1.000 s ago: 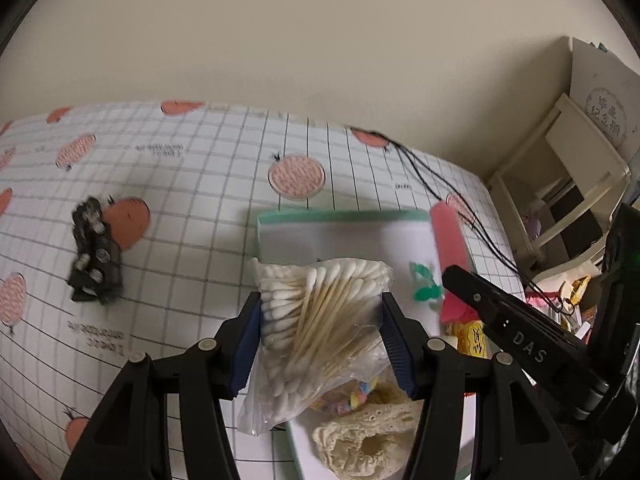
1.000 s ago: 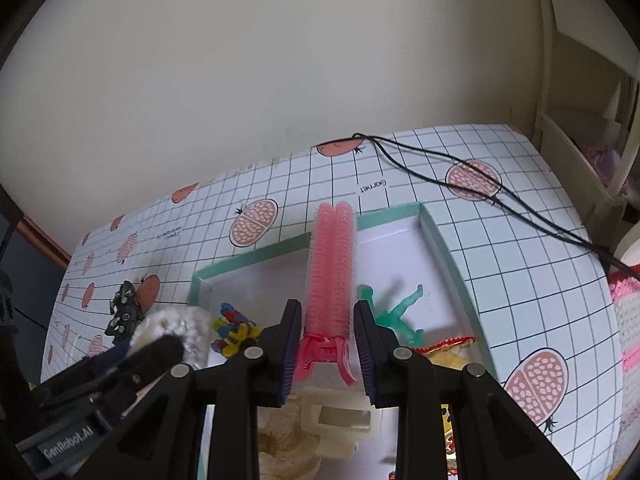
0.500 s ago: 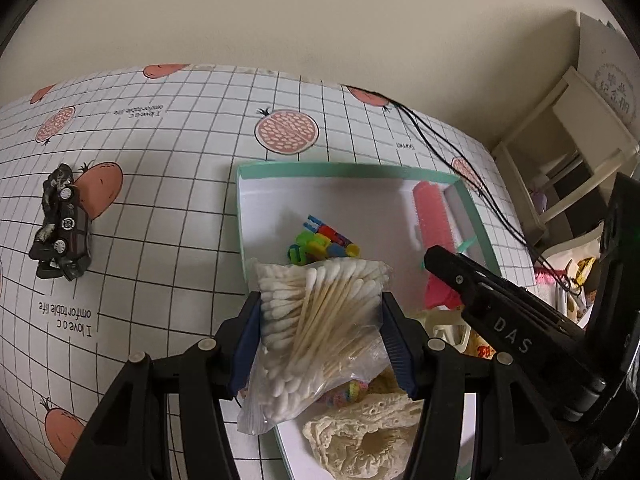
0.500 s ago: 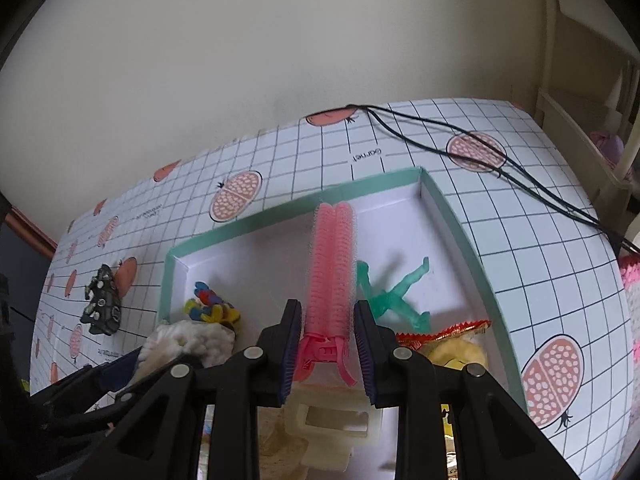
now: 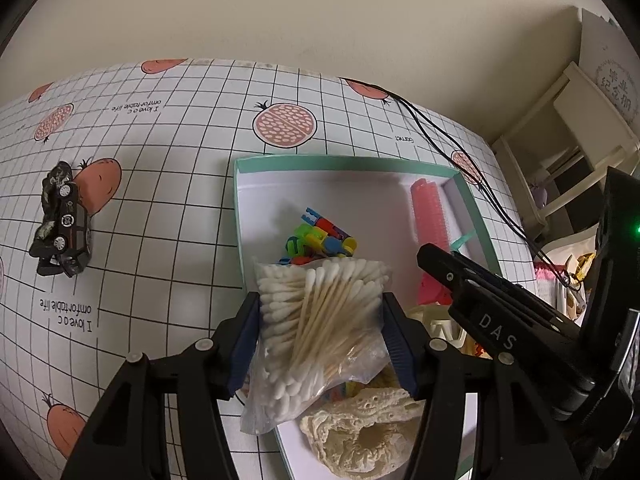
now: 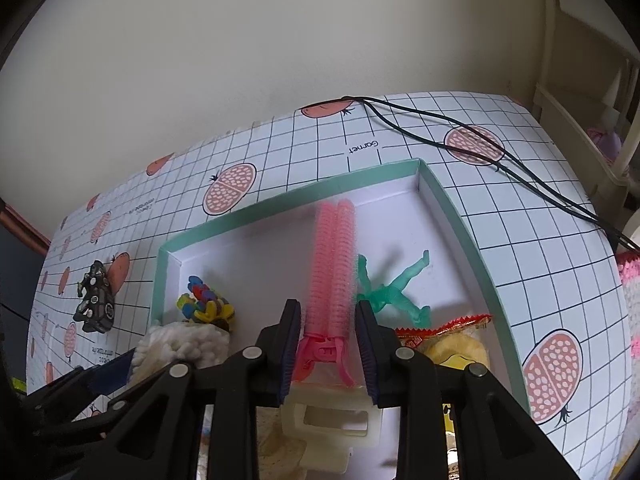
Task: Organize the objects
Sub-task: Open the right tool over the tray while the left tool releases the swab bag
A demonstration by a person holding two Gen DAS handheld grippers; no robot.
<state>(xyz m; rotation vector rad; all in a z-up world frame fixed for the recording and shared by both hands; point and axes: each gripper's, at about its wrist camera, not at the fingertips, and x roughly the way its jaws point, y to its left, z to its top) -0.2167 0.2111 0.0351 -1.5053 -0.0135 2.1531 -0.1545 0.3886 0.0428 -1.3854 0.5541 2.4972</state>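
Observation:
My left gripper (image 5: 320, 300) is shut on a clear bag of cotton swabs (image 5: 320, 320), hanging over the near left corner of the green-rimmed white box (image 5: 340, 160). My right gripper (image 6: 328, 308) is shut on a pink hair roller (image 6: 334, 256) by its clip end, and the roller points away over the inside of the box (image 6: 280, 204) near the right wall. The roller (image 5: 428, 216) looks blurred. The swab bag (image 6: 180, 340) also shows at lower left in the right wrist view.
The box holds colourful plastic pieces (image 6: 204, 304), a green toy figure (image 6: 396, 288), a snack packet (image 6: 452, 336), a cream clip (image 6: 332, 420) and a lace cloth (image 5: 360, 440). A black toy car (image 5: 62, 224) lies left of the box. Black cables (image 6: 480, 152) and a shelf (image 5: 560, 140) are at the right.
Both grippers kept their hold. The left one drew back toward the box's near left corner with the bag. The right one came lower over the box with the roller.

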